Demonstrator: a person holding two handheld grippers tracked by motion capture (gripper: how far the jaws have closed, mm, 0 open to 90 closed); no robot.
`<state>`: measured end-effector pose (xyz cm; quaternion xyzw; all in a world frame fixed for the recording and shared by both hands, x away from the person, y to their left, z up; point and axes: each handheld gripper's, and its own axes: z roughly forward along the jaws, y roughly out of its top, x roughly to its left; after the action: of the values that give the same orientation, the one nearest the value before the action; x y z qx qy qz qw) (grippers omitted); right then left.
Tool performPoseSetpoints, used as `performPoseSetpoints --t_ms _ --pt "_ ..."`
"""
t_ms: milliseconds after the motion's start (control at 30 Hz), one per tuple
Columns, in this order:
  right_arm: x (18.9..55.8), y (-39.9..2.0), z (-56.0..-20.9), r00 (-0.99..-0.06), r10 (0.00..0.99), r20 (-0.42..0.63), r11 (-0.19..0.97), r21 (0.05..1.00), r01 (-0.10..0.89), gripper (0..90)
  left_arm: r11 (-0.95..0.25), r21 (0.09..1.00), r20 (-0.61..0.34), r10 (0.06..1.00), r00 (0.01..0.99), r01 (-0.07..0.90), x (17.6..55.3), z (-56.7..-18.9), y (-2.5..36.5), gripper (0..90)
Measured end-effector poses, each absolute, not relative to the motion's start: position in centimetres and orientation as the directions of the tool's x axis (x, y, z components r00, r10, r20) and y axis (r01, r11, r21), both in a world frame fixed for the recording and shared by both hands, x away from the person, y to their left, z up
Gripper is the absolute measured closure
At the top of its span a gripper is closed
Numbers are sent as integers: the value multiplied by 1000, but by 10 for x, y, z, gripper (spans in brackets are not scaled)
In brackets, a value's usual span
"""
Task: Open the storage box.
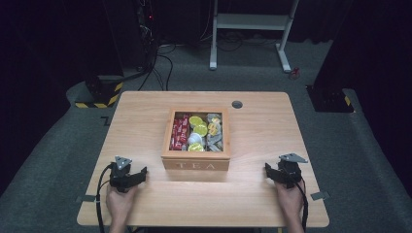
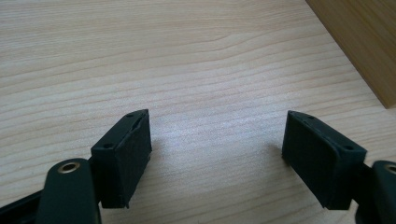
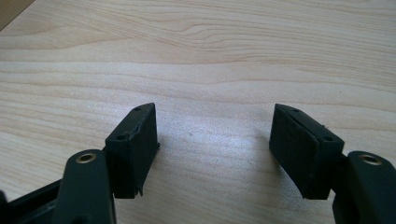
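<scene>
High view shows the open wooden tea box (image 1: 196,164) mid-table (image 1: 262,204), holding what look like red, yellow and grey packets. Left claw (image 1: 142,175) and right claw (image 1: 267,171) rest on either side of it, both wide and empty.

One bench (image 1: 145,111) is carrying one wooden tea box (image 1: 196,165); two tongs, left (image 1: 138,175) and right (image 1: 270,171), are resting beside it.
</scene>
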<state>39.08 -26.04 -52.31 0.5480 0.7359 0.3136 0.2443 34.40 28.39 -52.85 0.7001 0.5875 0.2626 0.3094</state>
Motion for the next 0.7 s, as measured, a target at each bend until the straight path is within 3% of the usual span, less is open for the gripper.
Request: performPoseSetpoints --t_ms 700 --pt "391 -260 -523 -285 958 -18 208 729 652 320 -133 746 -7 978 207 653 341 -528 280 257"
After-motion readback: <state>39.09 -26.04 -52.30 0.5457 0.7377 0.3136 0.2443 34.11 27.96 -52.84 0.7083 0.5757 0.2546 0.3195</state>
